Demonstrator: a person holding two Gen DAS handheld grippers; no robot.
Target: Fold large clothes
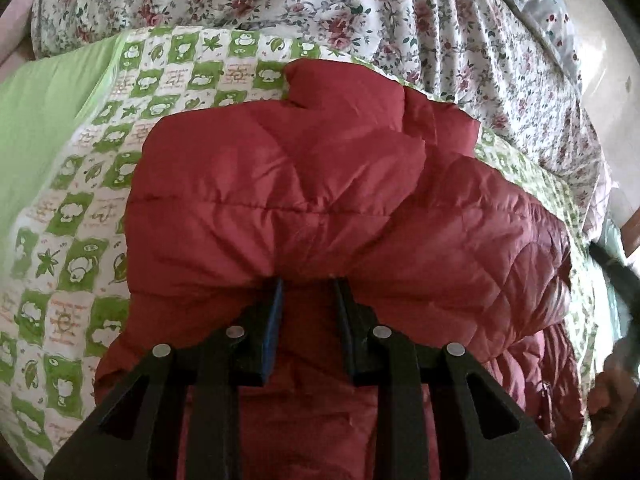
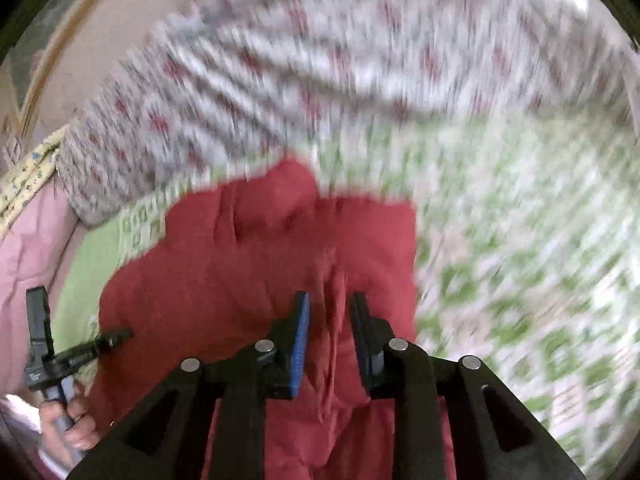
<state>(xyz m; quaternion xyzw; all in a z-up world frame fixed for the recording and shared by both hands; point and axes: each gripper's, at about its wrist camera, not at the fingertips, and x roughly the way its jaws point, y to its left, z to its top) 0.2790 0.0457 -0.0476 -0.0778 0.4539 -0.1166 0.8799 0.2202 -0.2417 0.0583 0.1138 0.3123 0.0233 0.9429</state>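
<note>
Left wrist view: The red padded jacket (image 1: 320, 200) lay bunched on the green-checked bed cover (image 1: 72, 248), near the floral quilt (image 1: 400, 12). The left gripper (image 1: 308, 292) had its jaws narrowed, apparently pinching a puffy fold.

Right wrist view: Heavily blurred. The right gripper (image 2: 330, 308) had its jaws part open around a ridge of the jacket (image 2: 240, 264), gripping nothing.

Risk: The slick, thick padding looked likely to slip from the pinch or spring a fold back open.
</note>
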